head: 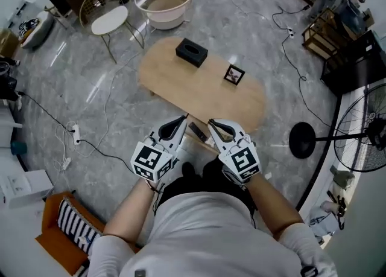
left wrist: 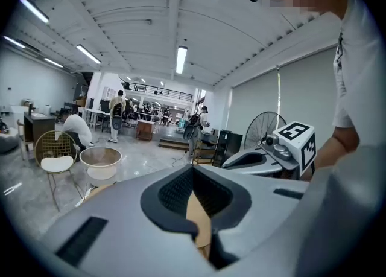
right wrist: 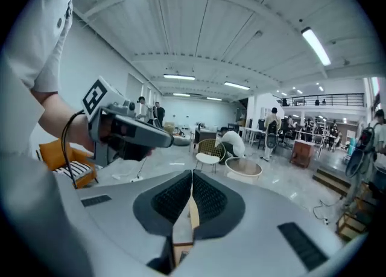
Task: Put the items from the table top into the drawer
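Note:
A black tissue box and a small framed picture sit on the oval wooden table far below. At the table's near edge a drawer stands pulled out, partly hidden by the grippers. Both grippers are held high and side by side above that edge. My left gripper has its pads meeting at the tips, with nothing between them. My right gripper is shut and empty too. Each gripper shows in the other's view, the right gripper and the left gripper.
A white basin and a wire chair stand beyond the table. A standing fan is at the right. Cables and a power strip lie on the floor at the left, near an orange box.

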Tool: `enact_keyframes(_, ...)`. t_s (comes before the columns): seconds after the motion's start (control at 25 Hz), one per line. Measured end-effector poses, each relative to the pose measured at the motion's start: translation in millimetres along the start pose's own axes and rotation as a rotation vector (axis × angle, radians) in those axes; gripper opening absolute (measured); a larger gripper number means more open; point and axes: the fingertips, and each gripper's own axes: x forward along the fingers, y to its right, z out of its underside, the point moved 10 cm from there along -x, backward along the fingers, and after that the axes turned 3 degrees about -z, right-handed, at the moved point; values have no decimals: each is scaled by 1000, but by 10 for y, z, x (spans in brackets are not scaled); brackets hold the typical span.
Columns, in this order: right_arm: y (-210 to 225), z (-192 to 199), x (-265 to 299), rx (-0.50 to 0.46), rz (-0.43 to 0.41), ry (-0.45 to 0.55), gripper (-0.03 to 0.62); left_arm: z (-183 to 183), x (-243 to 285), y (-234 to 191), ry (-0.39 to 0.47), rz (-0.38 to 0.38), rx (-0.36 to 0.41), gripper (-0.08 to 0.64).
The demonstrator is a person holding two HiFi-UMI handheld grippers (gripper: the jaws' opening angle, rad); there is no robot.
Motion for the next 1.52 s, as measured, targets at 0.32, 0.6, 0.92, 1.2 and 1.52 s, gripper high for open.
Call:
enact_keyframes(0.32, -225, -713, -426, -41, 53, 147, 29, -484, -437, 248, 88, 49, 57, 9)
enact_keyframes(0.6, -431, -798, -651, -21, 79, 160, 28, -605, -694, 409, 130, 84, 80, 9)
enact_keyframes(0.92, -403, -860, -958, 17, 126, 181, 28, -810, -690, 631, 148, 144, 106, 9)
enact_keyframes(1.2, -371, -789, -1388, 16, 149, 185, 28, -855, -682, 935, 158, 155, 121, 9)
enact_keyframes(1.52, -285, -573, -2171, 24, 169, 187, 28, -877, -540, 1647, 165, 170, 126, 9)
